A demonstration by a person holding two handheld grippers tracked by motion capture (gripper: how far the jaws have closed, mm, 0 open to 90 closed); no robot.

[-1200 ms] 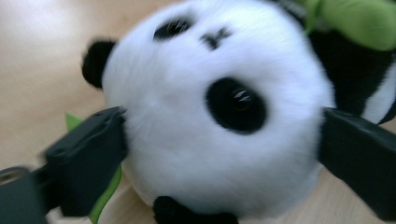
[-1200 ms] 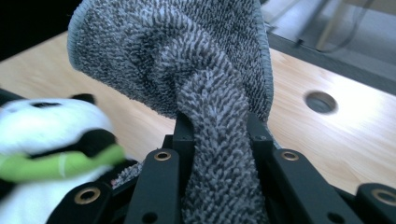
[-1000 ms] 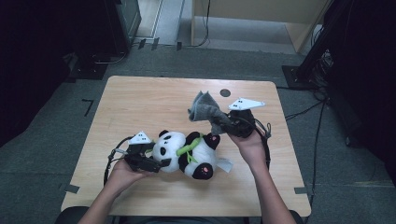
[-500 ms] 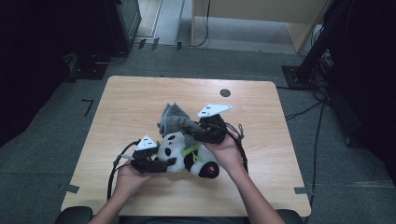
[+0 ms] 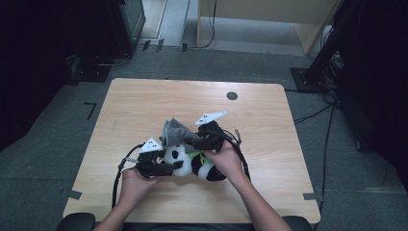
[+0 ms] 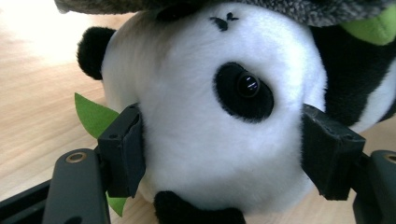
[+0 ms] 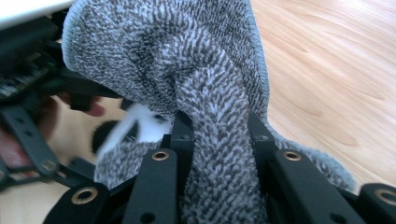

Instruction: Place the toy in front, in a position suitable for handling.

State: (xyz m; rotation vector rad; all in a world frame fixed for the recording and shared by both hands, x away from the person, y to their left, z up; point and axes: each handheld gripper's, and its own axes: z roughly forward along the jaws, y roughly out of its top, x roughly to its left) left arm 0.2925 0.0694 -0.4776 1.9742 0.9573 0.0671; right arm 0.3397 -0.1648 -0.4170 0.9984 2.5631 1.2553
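— Where's the panda (image 5: 192, 161)?

— Lower middle of the high view, lying on the table (image 5: 144, 101) between both hands. The left gripper (image 6: 224, 154) has just been closing, and its jaws now press the white head from both sides.

— And the right gripper (image 7: 219, 135)?

— Pinched tight on a fold of the grey cloth (image 7: 187, 65). In the high view that cloth (image 5: 175, 132) bunches just above the panda, touching it.
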